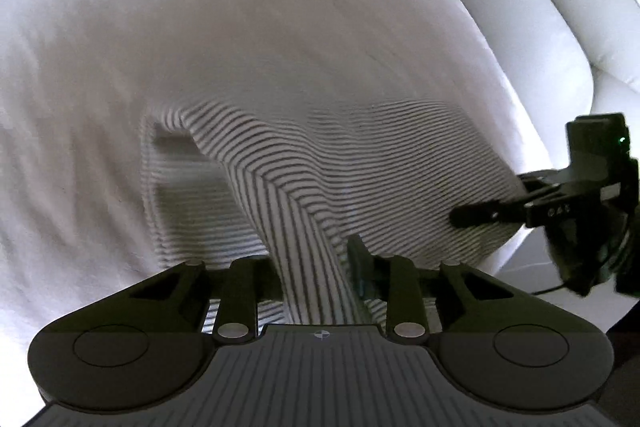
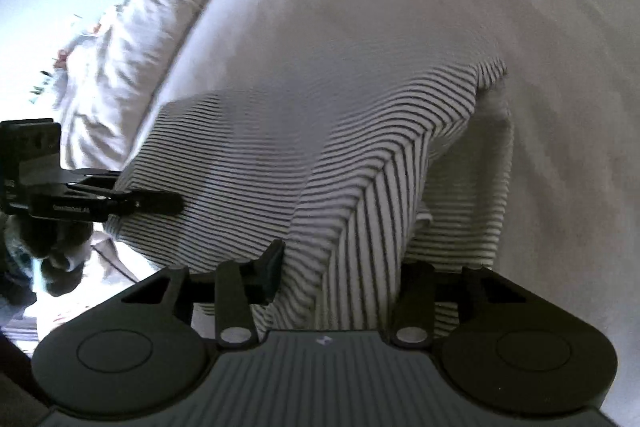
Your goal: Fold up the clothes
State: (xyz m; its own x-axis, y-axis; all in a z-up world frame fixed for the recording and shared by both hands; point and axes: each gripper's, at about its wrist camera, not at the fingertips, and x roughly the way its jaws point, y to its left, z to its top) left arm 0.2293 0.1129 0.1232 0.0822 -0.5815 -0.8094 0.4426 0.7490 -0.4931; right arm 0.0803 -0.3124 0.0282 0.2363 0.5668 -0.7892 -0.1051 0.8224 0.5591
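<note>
Fingers of both grippers, left gripper (image 1: 316, 267) and right gripper (image 2: 340, 267), are pinching the black-and-white striped cotton garment (image 1: 304, 163), lifted above the white bedsheet (image 1: 120, 47); I am keeping both corners level.

The light is dim and soft. Both pictures look blurry, mostly on the striped cloth (image 1: 304, 171). The edges bend round, with dark corners.

Garment (image 1: 360, 163) spread on bed (image 1: 100, 67), near its edge. One fold raised between fingers of left gripper (image 1: 316, 267), another between fingers of right gripper (image 2: 340, 267). Grippers set side by side. Cushion (image 1: 540, 7) placed beyond bed's far right edge.
</note>
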